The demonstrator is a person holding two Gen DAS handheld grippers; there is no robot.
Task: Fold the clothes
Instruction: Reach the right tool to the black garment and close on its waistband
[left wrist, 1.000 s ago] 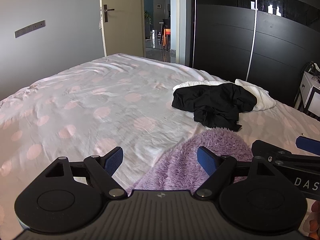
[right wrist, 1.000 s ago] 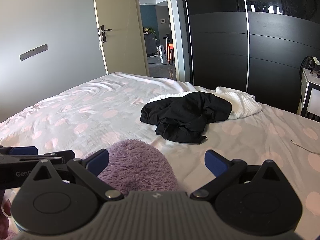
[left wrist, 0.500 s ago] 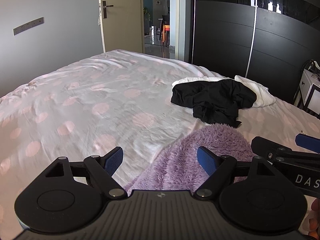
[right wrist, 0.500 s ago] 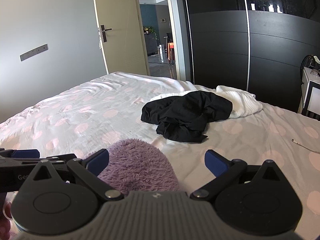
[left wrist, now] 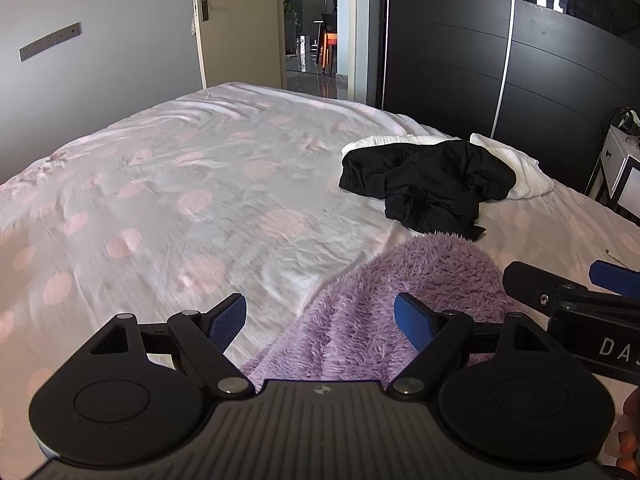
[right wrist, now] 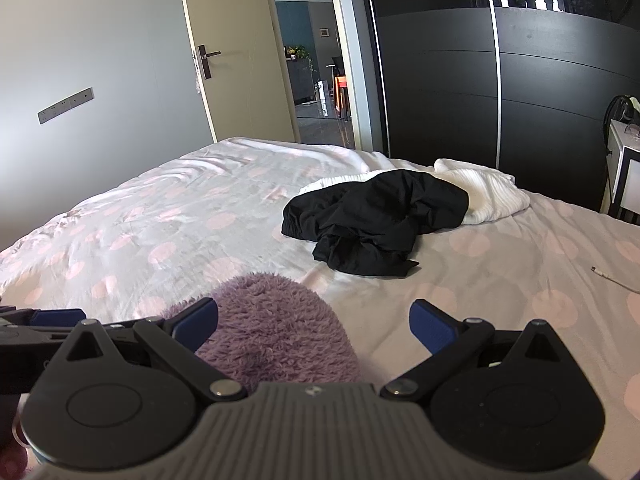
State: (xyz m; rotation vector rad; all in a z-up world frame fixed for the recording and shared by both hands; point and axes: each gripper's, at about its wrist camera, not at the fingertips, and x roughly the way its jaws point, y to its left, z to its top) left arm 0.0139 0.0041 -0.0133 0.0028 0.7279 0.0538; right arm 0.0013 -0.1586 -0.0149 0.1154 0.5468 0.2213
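Bed [left wrist: 168, 200] in pink-dotted sheet, dark wardrobe [right wrist: 560, 80] behind, door [right wrist: 236, 60] ajar | purple fleece [left wrist: 400, 296] at near edge, black garment [right wrist: 372, 220] heaped on a white one [right wrist: 488, 192] (mid-bed) | left hand-held gripper [left wrist: 320, 320] and right hand-held gripper [right wrist: 314, 322] both spread apart, holding nothing.

Left gripper [left wrist: 320, 322] level, jaws spread wide, blue pads [left wrist: 226, 322] apart, nothing clamped. Right gripper [right wrist: 314, 326] beside it on the right, likewise level, jaws wide, gripping nothing
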